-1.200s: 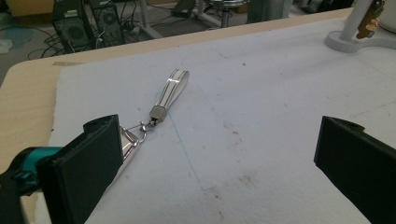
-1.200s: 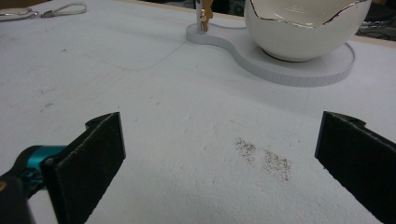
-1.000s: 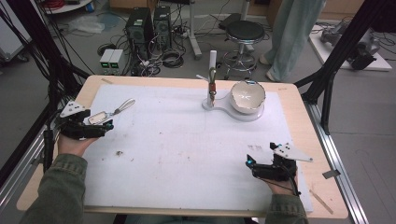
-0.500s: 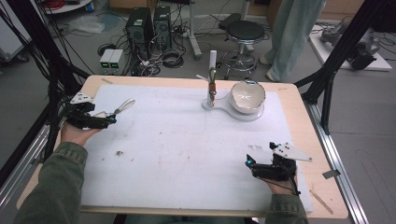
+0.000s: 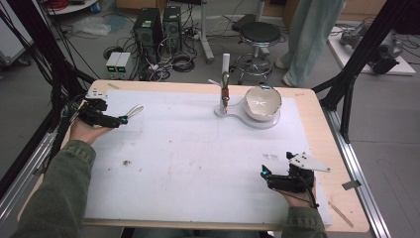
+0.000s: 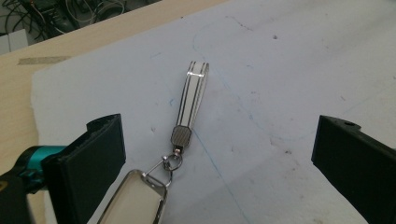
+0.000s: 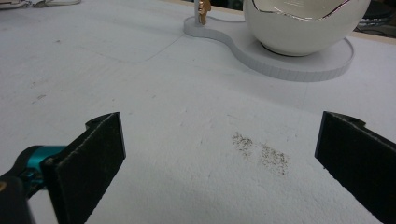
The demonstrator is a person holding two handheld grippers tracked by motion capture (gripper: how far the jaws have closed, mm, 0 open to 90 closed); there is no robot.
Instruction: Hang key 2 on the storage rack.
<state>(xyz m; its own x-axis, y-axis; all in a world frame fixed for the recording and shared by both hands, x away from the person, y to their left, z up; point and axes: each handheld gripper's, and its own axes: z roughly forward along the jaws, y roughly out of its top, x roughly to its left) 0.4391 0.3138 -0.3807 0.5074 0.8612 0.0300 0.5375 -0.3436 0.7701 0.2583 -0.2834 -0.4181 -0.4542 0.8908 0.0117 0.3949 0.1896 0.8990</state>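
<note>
A: Where is the left hand-held gripper (image 5: 120, 119) now?

B: At the far left of the surface (image 5: 198, 163), over the white sheet near its back corner. In the left gripper view its jaws stand wide apart, with nothing between them.

A: And the keychain?

B: The keychain (image 6: 187, 109) lies flat on the white sheet just ahead of the jaws. Its white strap with dark stripes points away from the gripper, and a ribbed metal clasp joins it to a small ring and a swivel hook. A silver-framed tag (image 6: 135, 200) sits at the near end, between the jaws but closer to the left one; I cannot tell whether it touches that jaw. In the high view the strap (image 5: 133, 110) shows as a pale loop just past the gripper's tip.

A: The other hand?

B: The right hand-held gripper (image 5: 267, 174) rests near the front right edge, jaws wide and empty, well apart from the keychain. Ahead of it stands a white bowl (image 7: 303, 23) on a white stand (image 7: 289, 60), with a small post (image 5: 225, 84) beside it.
</note>
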